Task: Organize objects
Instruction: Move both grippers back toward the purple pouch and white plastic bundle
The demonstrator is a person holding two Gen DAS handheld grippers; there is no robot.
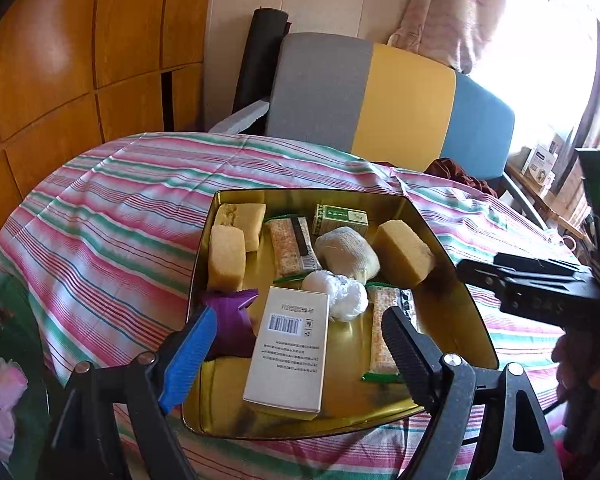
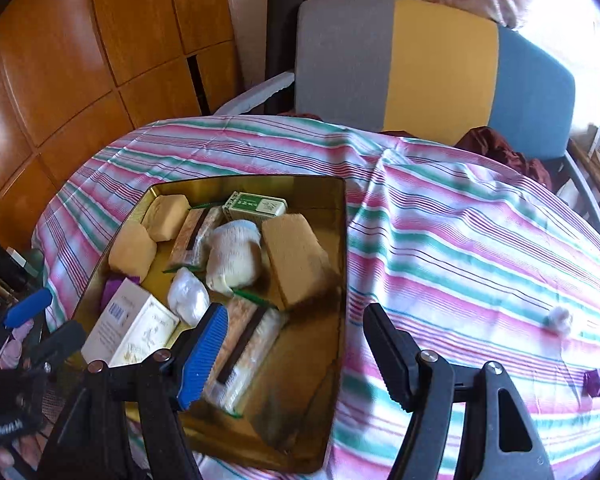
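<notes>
Purple foil wrapper half hidden behind blue finger, gold metal tin near corner blurred, white box's print unreadable, shelf boxes washed out.

A gold tin tray sits on a cloth striped pink, green and white. In the tray: tan sponge blocks, a green-and-white box, a cream box with a black barcode, and a purple wrapper left of that box. Behind the tray, the chair back is grey, yellow and blue.
</notes>
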